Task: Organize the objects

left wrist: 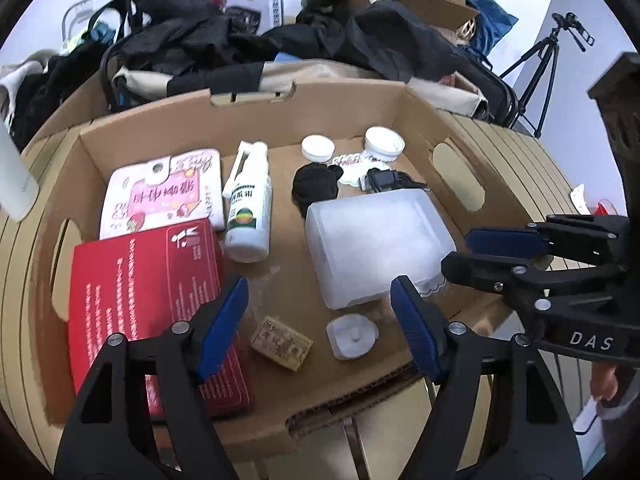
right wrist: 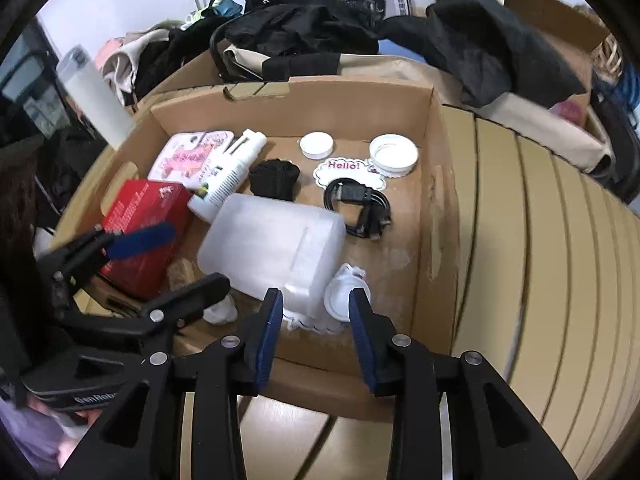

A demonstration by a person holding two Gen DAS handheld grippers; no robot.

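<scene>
A shallow cardboard box (left wrist: 348, 104) holds a red box (left wrist: 148, 288), a pink pouch (left wrist: 168, 192), a white spray bottle (left wrist: 248, 216), a frosted plastic jug (left wrist: 372, 240) lying on its side, two white lids (left wrist: 318, 147), a black cable (right wrist: 360, 204), a black cloth (right wrist: 274, 178), a small brown block (left wrist: 282, 344) and a white cap (left wrist: 351, 336). My left gripper (left wrist: 320, 320) is open and empty over the box's near edge. My right gripper (right wrist: 316, 320) is open and empty near the jug's end; it also shows in the left wrist view (left wrist: 476, 252).
The box (right wrist: 296, 112) sits on a slatted beige table (right wrist: 540, 240). Dark clothes and bags (left wrist: 240, 40) pile behind it. A white cylinder (right wrist: 96, 100) stands at the far left. A tripod (left wrist: 536, 68) stands at the back right.
</scene>
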